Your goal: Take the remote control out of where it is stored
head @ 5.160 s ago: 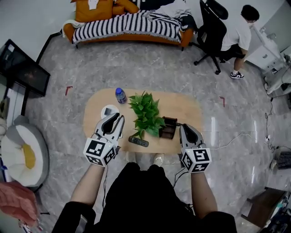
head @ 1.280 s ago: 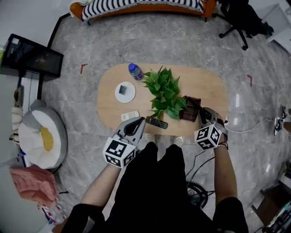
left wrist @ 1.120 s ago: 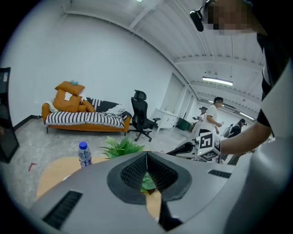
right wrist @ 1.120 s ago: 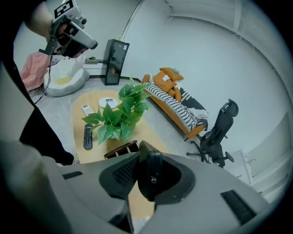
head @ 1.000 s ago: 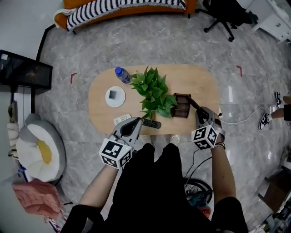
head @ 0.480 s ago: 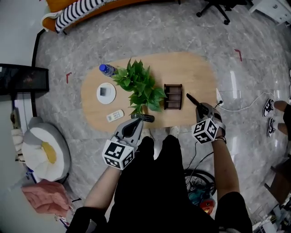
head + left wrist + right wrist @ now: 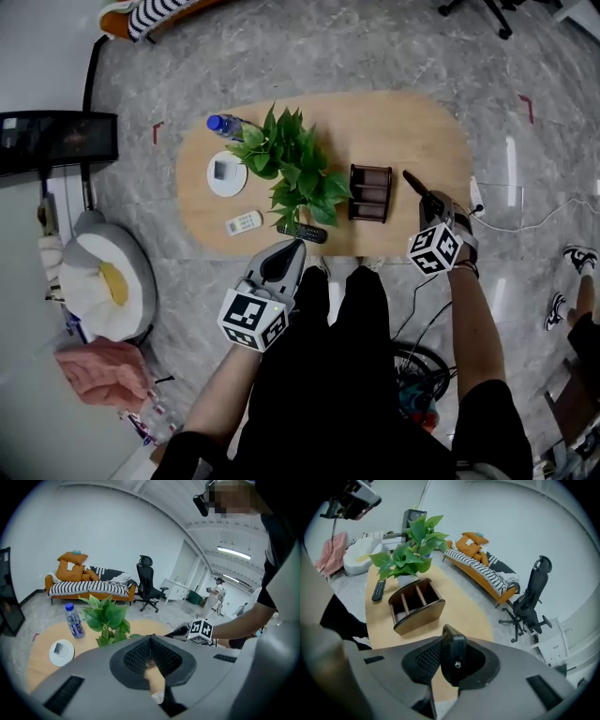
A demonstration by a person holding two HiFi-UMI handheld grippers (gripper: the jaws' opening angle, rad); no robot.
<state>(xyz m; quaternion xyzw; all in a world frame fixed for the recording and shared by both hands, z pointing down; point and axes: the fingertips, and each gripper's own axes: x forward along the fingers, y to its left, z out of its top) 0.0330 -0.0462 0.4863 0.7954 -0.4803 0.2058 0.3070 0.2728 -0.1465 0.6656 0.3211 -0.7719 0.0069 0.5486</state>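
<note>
1. Wooden organiser (image 7: 370, 193) on the worktop (image 7: 412, 122) — three compartments, only bare wood visible inside
2. White dish (image 7: 212, 180), holding one small grey item (image 7: 221, 170)
3. Remote control (image 7: 454, 660), black — clamped between the jaws of the right gripper (image 7: 431, 206), just right of the organiser and apart from it
4. Left gripper (image 7: 151, 641), jaws together, near a second black remote (image 7: 302, 232) lying at the worktop's near edge

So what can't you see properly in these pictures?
- Head view: the green leafy plant's pot, hidden under its leaves.
- Head view: the small grey thing on the round white plate, too small to name.
- Right gripper view: the black remote control's buttons; only its end shows.
</note>
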